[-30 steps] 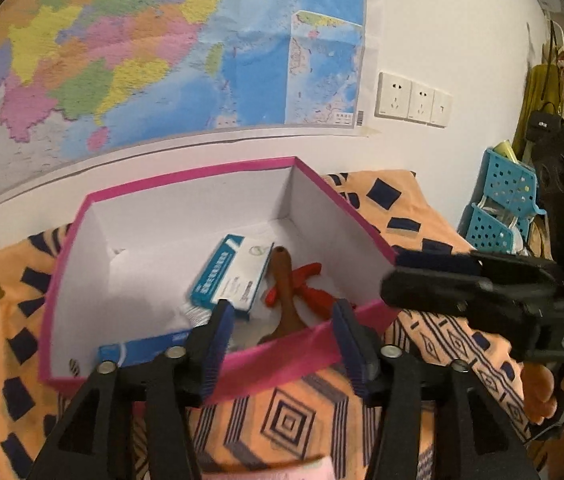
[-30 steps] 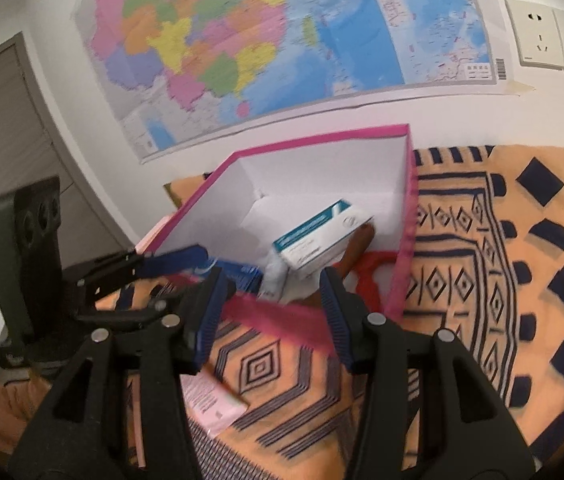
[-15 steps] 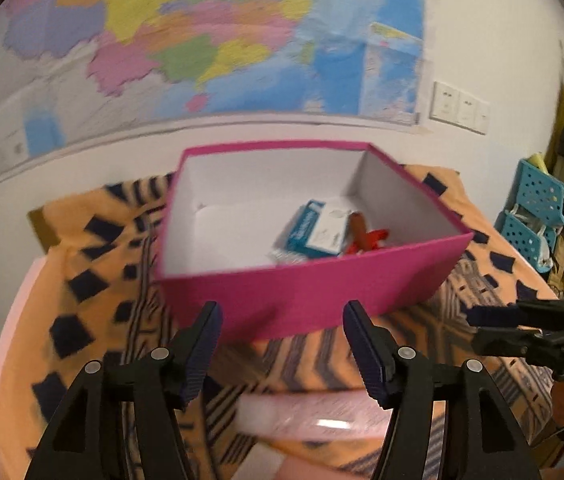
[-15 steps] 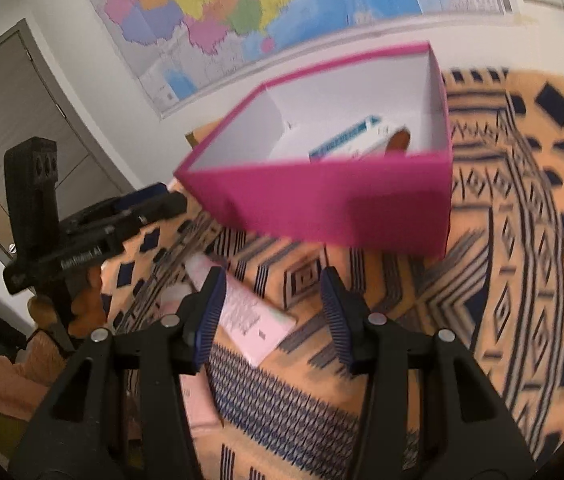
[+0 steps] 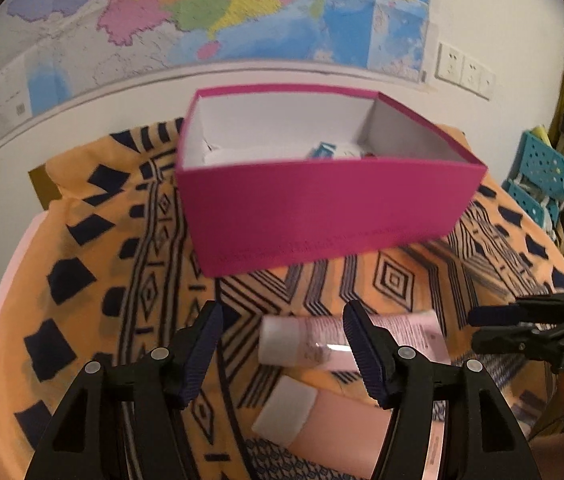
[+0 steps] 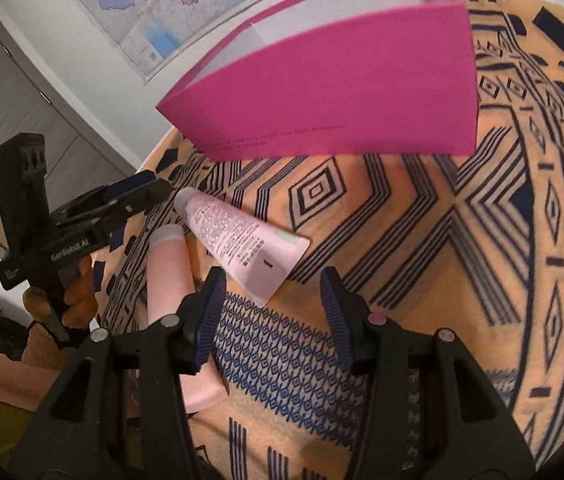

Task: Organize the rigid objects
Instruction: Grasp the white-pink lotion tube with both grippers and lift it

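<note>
Two tubes (image 5: 321,340) lay outside the box (image 5: 321,216), so I held both grippers (image 5: 282,344) (image 6: 272,312) apart and empty over them, ready to grab.

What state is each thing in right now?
Box: open, no lid, upright on the cloth, some items inside.
Printed tube: lying flat on the cloth, capped, outside the box.
Plain tube: lying flat beside the printed one, outside the box.
Left gripper: fingers apart, empty, above the tubes.
Right gripper: fingers apart, empty.
</note>
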Demonstrator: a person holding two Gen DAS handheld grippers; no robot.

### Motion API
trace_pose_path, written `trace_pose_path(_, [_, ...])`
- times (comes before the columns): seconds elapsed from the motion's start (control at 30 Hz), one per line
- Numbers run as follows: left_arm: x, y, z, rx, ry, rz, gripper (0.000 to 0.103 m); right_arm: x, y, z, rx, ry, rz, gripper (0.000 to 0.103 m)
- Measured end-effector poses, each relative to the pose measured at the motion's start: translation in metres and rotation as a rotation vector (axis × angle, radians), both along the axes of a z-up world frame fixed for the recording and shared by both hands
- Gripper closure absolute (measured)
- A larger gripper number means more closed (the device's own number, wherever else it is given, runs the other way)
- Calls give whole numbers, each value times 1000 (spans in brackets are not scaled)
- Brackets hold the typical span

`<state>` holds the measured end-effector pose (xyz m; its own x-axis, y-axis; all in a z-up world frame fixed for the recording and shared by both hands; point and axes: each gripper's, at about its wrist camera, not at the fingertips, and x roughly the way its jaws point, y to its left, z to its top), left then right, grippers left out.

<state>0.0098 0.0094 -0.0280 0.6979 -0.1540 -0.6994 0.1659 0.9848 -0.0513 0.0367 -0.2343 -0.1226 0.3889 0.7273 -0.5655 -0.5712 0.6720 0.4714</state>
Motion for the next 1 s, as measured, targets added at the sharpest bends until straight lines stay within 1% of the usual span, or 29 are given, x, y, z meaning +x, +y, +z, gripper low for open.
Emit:
trace_pose_path(0.1, [2,-2,-8,-5,27,-20,39,1,6,-4,-16,7,-6,52])
trace_pose_path(0.23, [5,-2,-18,-39,67,-43,40,2,12,-5,-30,7,-14,52])
trace_pose_path(0.4, [7,1,-26,-71,98,-59,40,5,14,-7,-32,9,-24,52])
trace_pose_path(0.5, [9,2,-27,-97,109,-68,43,5,14,-8,-33,4,-27,52])
trace_pose_path(0.67, [9,0,-25,-97,112,-81,54,6,18,-8,-39,-6,-28,52])
trace_pose_path(0.77, [8,-4,-25,-87,114,-96,54,6,20,-7,-44,-14,-34,52])
trace_pose_path(0.83, [9,-7,-25,-73,113,-89,54,8,19,-7,-36,-9,-45,52])
trace_pose_path(1.0, [10,-6,-22,-79,105,-83,54,14,13,-7,-23,-1,-74,52])
